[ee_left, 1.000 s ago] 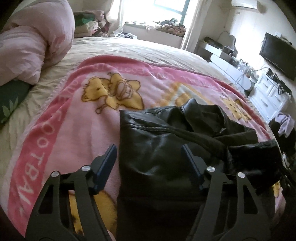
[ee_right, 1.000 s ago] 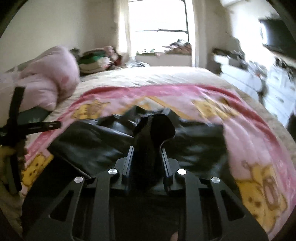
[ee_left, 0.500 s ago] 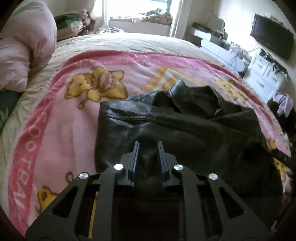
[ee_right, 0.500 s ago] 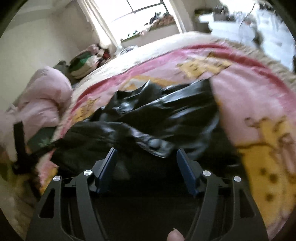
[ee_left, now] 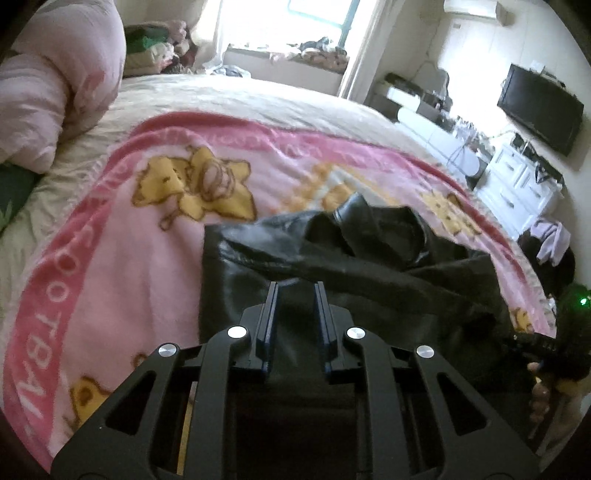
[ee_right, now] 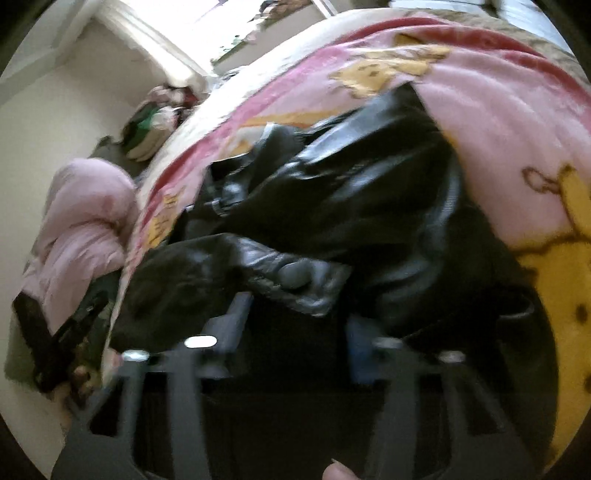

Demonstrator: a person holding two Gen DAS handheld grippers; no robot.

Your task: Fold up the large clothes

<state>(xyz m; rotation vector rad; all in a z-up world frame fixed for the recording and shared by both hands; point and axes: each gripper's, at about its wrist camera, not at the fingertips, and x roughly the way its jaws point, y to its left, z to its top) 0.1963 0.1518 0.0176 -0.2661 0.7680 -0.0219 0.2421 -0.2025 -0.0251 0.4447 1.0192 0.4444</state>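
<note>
A bedroom in daylight: a wide bed (ee_left: 240, 99) with a cream cover runs toward a bright window (ee_left: 317, 22), and a pink fleece blanket (ee_left: 122, 266) with yellow cartoon bears and a darker pink lettered border is spread across it. To the left of the black leather jacket (ee_left: 369, 266) the blanket lies bare out to its border; beyond the jacket, bare blanket and then cream cover stretch toward the window. On the right the bed edge falls off near white drawers (ee_left: 524, 184) and a wall-mounted television (ee_left: 539, 107). A bunched pink quilt (ee_left: 55, 85) crowds the far left corner.

The jacket is glossy and creased, lying in a rumpled heap on the near middle of the blanket, its collar raised in a curled ridge. In the blurred right wrist view a cuff (ee_right: 295, 280) with a round button lies folded across its near part.

The left gripper (ee_left: 295, 295) has its blue-edged fingers drawn close together, pinching a fold of the jacket's near edge. The right gripper (ee_right: 299, 317) is spread wide, its fingers apart over the near edge and clasping nothing.
</note>
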